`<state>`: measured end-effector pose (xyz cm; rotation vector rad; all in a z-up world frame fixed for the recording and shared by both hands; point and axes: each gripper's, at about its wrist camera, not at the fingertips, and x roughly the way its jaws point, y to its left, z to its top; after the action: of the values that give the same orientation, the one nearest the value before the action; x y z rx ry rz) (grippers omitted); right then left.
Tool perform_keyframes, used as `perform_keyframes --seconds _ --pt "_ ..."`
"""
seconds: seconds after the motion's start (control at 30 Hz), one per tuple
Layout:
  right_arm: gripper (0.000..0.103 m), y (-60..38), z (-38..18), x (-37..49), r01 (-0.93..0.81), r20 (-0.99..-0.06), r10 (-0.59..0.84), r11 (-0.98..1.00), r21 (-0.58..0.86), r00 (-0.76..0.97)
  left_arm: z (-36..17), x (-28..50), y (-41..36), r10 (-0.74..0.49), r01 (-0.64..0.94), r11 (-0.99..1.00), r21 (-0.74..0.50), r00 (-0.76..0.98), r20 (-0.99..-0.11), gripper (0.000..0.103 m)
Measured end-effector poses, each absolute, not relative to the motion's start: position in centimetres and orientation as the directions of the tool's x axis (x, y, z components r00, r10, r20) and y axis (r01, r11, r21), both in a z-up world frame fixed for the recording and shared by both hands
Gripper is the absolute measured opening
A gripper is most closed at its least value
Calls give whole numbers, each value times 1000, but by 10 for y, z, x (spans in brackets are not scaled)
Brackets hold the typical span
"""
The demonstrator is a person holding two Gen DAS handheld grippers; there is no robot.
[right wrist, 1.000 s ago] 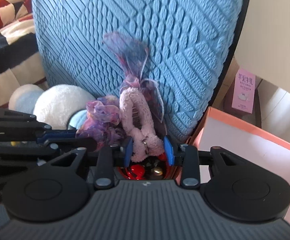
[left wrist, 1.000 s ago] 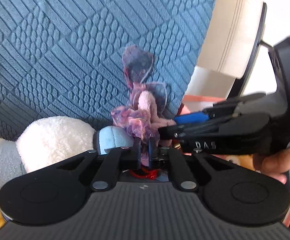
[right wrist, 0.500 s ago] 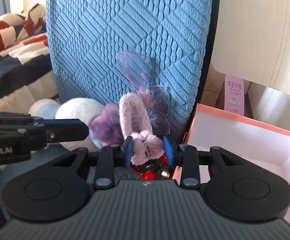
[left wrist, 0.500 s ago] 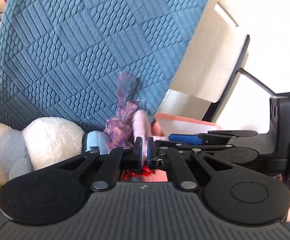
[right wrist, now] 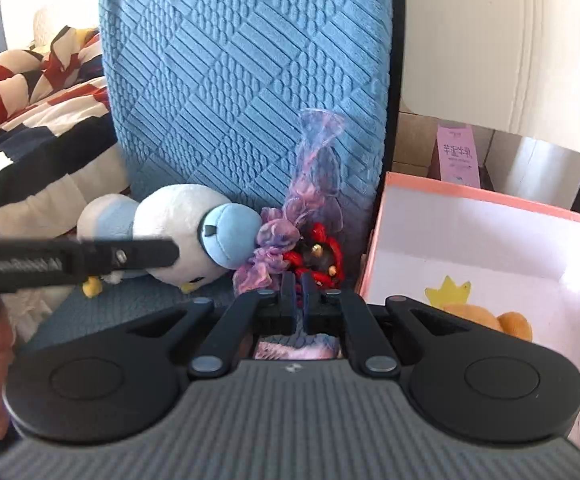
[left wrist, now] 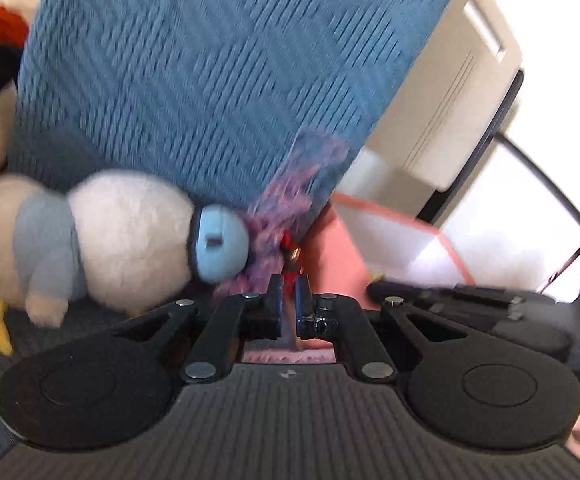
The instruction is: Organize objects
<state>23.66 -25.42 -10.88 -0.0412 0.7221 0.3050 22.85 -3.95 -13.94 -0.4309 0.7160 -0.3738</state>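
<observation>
One plush penguin (right wrist: 178, 236), one purple scrunchie (right wrist: 268, 256), one pink box (right wrist: 486, 240). Right tool (right wrist: 298, 292) just closed, jaws narrow, empty; left tool (left wrist: 287, 296) likewise narrow, empty.

Blue seat (right wrist: 102, 312): plush (right wrist: 178, 232), scrunchies (right wrist: 274, 248), seemingly.

My right gripper (right wrist: 297, 294) is matte black with a ribbed grey housing, two round discs, silver pivot screws and blue-lined fingers (right wrist: 288, 288). My left gripper (left wrist: 288, 296) matches it, and the right view shows white lettering along its side, too blurred to read.
</observation>
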Motion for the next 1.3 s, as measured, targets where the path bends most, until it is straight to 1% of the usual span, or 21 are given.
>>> perform_keyframes --seconds 0.07,0.13,0.17,0.23,0.3,0.33,0.37,0.4,0.53,0.7,0.8,0.87,1.0,1.13,1.3 --pt "8 -261 -110 240 -266 -657 260 959 93 708 -153 236 -40 -477 160 844 -512 660 -580 7" --pt "8 -271 -112 245 -246 -660 281 958 148 696 -166 244 -44 -483 137 844 -518 612 -626 8" --pt "8 -276 -113 246 -237 -661 295 955 179 690 -171 247 -47 -483 128 847 -516 591 -646 11" --pt "11 -282 -115 251 -229 -660 328 945 235 676 -179 249 -54 -493 135 846 -516 566 -661 21" --pt "19 -284 -115 256 -235 -657 364 931 279 660 -186 251 -61 -498 131 846 -517 543 -677 55" --pt "32 -284 -116 259 -240 -654 381 924 299 654 -188 251 -64 -496 127 847 -515 534 -684 59" --pt "47 -284 -116 262 -245 -649 399 916 319 648 -190 251 -67 -500 128 846 -518 531 -684 61" --pt "51 -283 -116 265 -253 -643 418 907 337 641 -192 251 -69 -508 131 842 -524 523 -685 61" --pt "51 -272 -118 280 -285 -641 447 894 346 624 -199 252 -76 -543 159 824 -543 495 -678 61" --pt "50 -257 -124 301 -307 -666 456 890 337 590 -205 250 -94 -518 202 851 -485 480 -708 61" --pt "48 -251 -130 310 -296 -688 450 893 339 569 -209 254 -103 -511 226 858 -462 475 -716 61" --pt "44 -246 -133 315 -284 -702 433 901 327 566 -211 255 -108 -499 241 866 -438 480 -722 61" --pt "41 -241 -140 324 -263 -722 418 908 326 550 -216 256 -116 -486 264 874 -409 473 -735 61" --pt "32 -240 -147 331 -246 -742 418 909 338 524 -217 256 -123 -477 287 878 -383 485 -733 61" --pt "31 -238 -148 337 -242 -744 437 899 364 505 -215 256 -130 -457 317 887 -335 510 -728 61"
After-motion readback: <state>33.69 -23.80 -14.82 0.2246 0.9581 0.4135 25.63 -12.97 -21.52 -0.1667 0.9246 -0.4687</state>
